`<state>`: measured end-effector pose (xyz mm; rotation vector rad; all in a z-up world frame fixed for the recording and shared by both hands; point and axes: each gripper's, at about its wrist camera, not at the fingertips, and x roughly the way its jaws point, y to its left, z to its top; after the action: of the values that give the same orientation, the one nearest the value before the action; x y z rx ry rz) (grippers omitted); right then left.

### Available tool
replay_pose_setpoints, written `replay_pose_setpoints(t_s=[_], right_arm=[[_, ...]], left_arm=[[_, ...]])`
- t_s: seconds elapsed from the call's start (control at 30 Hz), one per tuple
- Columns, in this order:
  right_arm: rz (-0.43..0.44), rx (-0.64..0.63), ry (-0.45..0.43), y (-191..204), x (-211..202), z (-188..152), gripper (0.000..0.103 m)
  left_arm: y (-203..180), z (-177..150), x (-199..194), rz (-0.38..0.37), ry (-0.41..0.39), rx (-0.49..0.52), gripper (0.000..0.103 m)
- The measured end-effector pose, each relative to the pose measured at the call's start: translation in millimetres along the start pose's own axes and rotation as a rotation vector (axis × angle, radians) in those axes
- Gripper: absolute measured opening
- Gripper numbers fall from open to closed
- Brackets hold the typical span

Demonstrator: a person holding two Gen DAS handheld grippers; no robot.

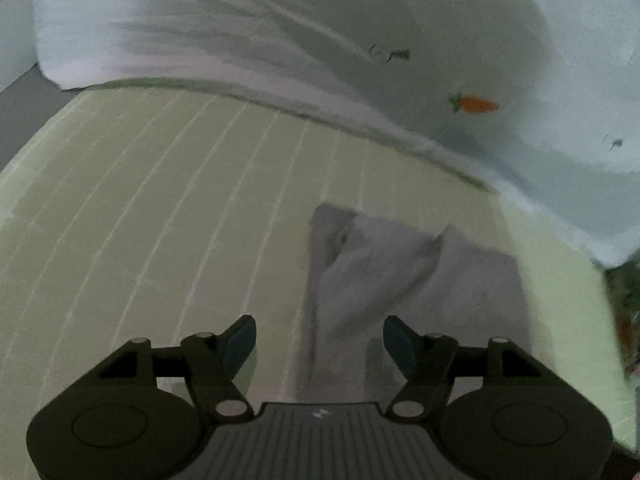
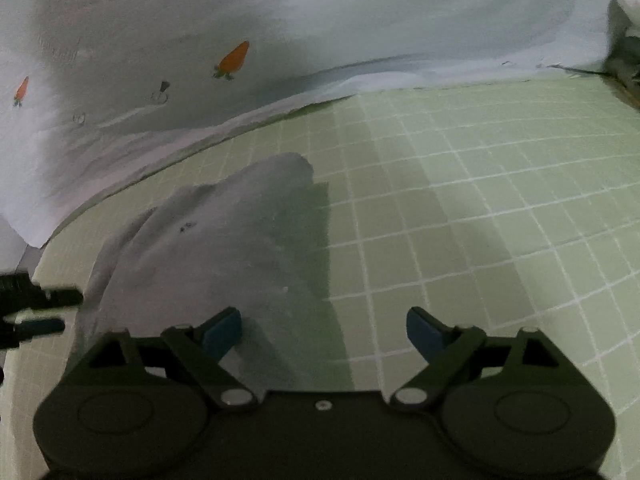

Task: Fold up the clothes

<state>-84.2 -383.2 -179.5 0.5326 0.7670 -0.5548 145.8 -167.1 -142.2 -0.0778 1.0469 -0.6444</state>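
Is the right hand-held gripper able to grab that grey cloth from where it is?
Probably yes. The right hand-held gripper is open just above the grey cloth on the green mat, with nothing between them.

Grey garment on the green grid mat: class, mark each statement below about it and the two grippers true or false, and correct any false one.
1. The grey garment lies on the green grid mat. True.
2. The left gripper is clamped on the garment. False: its jaws stand open, nothing pinched.
3. The right gripper is open. True.
4. The white cloth behind the mat is printed with strawberries. False: orange carrots.
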Motion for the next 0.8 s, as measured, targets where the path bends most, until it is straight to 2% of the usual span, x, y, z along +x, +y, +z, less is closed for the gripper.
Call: replay_pose_setpoints(t_s=[0.1, 0.17, 0.23, 0.3, 0.37, 0.4, 0.43, 0.53, 0.6, 0.7, 0.77, 0.8], right_arm=[[-0.011, -0.002, -0.007, 5.1, 5.5, 2.4, 0.091], [-0.018, -0.005, -0.017, 6.7, 8.3, 5.1, 0.091], [-0.021, -0.008, -0.017, 7.9, 12.1, 8.8, 0.092], [-0.023, -0.006, -0.014, 9.1, 16.0, 11.9, 0.093], [-0.024, -0.006, -0.01, 9.6, 19.1, 13.8, 0.093], [-0.026, -0.007, -0.008, 10.0, 20.4, 14.0, 0.093], [-0.03, -0.01, -0.006, 10.5, 21.7, 13.8, 0.093], [-0.05, -0.026, -0.001, 12.6, 24.4, 12.3, 0.093], [-0.046, -0.033, 0.0, 13.1, 24.9, 11.3, 0.094], [-0.041, -0.028, 0.006, 11.4, 25.1, 13.3, 0.094], [-0.037, -0.023, 0.009, 10.1, 24.7, 15.4, 0.094], [-0.031, -0.021, 0.008, 9.6, 23.9, 16.8, 0.094]], left_arm=[[-13.1, 11.7, 14.5, -0.018, -0.007, 0.042, 0.069], [-21.9, 18.5, 25.5, -0.027, -0.008, 0.071, 0.062], [-26.4, 22.0, 36.1, -0.04, -0.005, 0.077, 0.06], [-30.9, 25.6, 46.8, -0.053, -0.002, 0.083, 0.052], [-34.1, 27.7, 55.0, -0.051, -0.003, 0.09, 0.015], [-35.4, 28.4, 58.6, -0.047, -0.004, 0.094, 0.01], [-35.6, 28.8, 58.8, -0.044, -0.017, 0.09, 0.009], [-31.2, 29.3, 45.5, -0.035, -0.107, 0.049, 0.009], [-23.9, 28.4, 39.8, -0.016, -0.137, -0.018, 0.012], [-12.9, 25.3, 35.4, 0.06, -0.144, -0.075, 0.03], [-5.5, 24.1, 34.4, 0.054, -0.096, -0.054, 0.057], [-2.0, 23.0, 33.8, 0.044, -0.07, -0.045, 0.062]])
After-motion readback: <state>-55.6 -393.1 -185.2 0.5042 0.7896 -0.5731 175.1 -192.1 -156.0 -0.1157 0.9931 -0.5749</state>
